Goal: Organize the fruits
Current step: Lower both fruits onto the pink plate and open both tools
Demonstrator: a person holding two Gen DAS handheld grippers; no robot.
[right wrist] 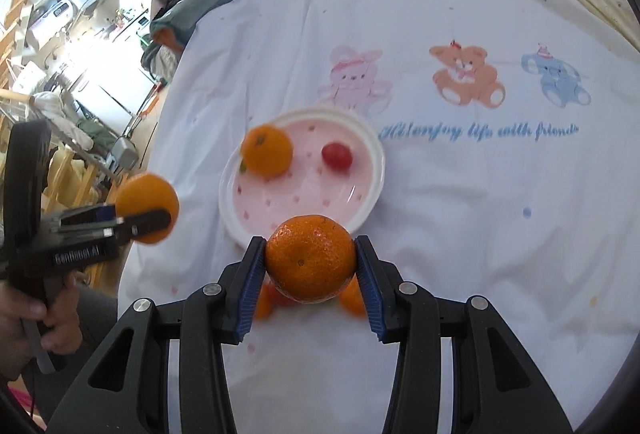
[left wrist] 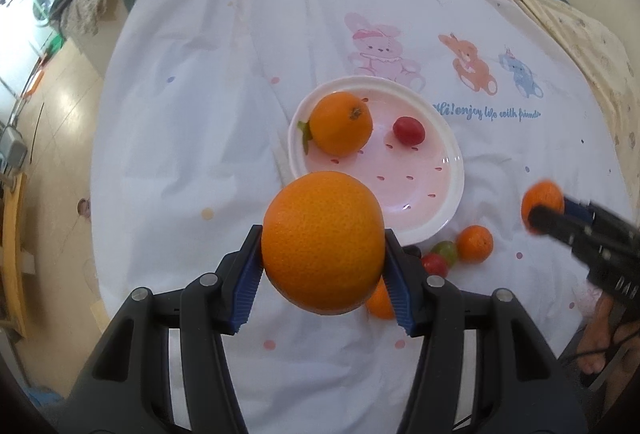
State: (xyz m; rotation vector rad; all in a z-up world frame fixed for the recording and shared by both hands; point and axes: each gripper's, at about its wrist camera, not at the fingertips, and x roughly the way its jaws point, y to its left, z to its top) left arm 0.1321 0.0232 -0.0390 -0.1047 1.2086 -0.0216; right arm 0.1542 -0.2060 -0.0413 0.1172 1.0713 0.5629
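Observation:
My left gripper (left wrist: 323, 254) is shut on a large orange (left wrist: 323, 240) and holds it above the cloth, just short of the near left rim of the pink plate (left wrist: 420, 186). It also shows in the right wrist view (right wrist: 146, 220). My right gripper (right wrist: 310, 266) is shut on a mandarin (right wrist: 310, 258), held above the plate's (right wrist: 304, 202) near rim; it shows in the left wrist view (left wrist: 540, 208). On the plate lie an orange (left wrist: 340, 124) and a red grape tomato (left wrist: 408, 131).
Loose fruit lies on the white cartoon-print cloth (left wrist: 200, 114) near the plate: a mandarin (left wrist: 475, 244), a green grape (left wrist: 446, 250), a red tomato (left wrist: 435, 265) and a partly hidden orange (left wrist: 380, 302). The cloth's left edge drops to the floor (left wrist: 60, 154).

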